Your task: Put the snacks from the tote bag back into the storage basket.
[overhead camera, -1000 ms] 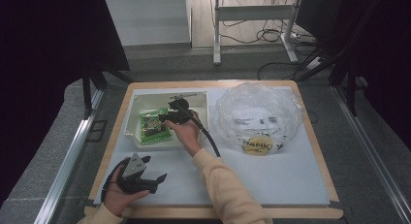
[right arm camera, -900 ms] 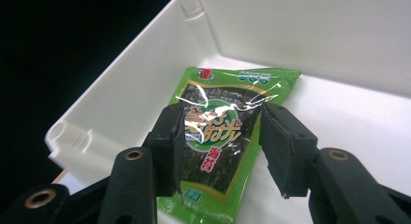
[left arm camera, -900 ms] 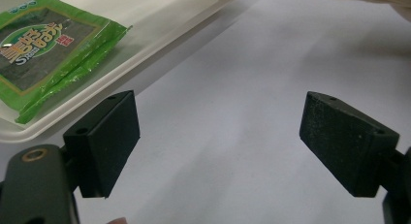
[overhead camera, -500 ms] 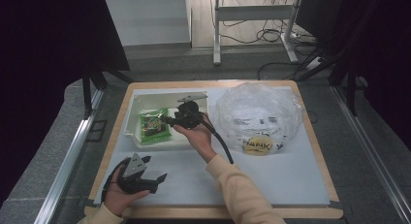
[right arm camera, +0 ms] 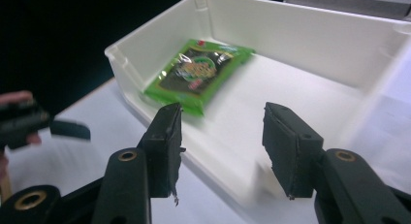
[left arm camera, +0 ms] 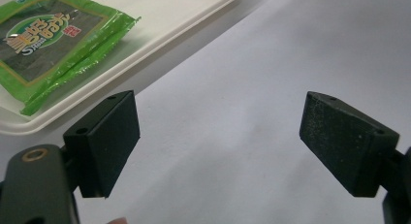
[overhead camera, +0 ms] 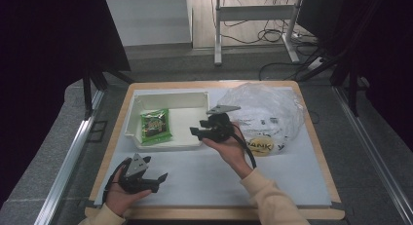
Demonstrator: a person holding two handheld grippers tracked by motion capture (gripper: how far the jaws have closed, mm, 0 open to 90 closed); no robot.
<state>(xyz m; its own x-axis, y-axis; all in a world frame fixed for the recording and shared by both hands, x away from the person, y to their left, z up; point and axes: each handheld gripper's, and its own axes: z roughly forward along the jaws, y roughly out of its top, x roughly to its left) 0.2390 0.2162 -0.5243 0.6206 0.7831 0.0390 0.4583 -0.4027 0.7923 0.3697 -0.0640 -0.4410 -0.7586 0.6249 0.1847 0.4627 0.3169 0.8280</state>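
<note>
- High view first: the right gripper point(overhead camera: 198, 132) is up off the table, just past the front right corner of the white bin point(overhead camera: 168, 99), jaws pointing left toward it.
- Its jaws are apart with nothing between them. The right gripper view shows that clearly, just bin floor in the gap, and they've been easing open a touch.
- The green snack packet point(overhead camera: 156, 126) lies flat inside the bin, on the left half of the floor, well apart from the right gripper. It's got a dark printed panel in the middle. I can't read the brand.
- Right gripper view has the packet point(right arm camera: 199, 71) a bit blurry beyond the jaws, lying at an angle near the bin's left wall point(right arm camera: 127, 64).
- The left gripper point(overhead camera: 157, 180) sits low at the near left of the table, cradled in the left hand point(overhead camera: 122, 196), jaws aimed right across the white mat point(overhead camera: 204, 171).
- Its jaws are wide open too, gripping nothing. In the left gripper view there's only bare mat between the two pads, with a corner of the bin and the packet point(left arm camera: 51, 42) off to the upper left.
- Over on the right of the table there's a crumpled clear plastic bag point(overhead camera: 265, 113) with a round yellow label point(overhead camera: 260, 146) at its near edge, right beside the right hand point(overhead camera: 229, 149).
</note>
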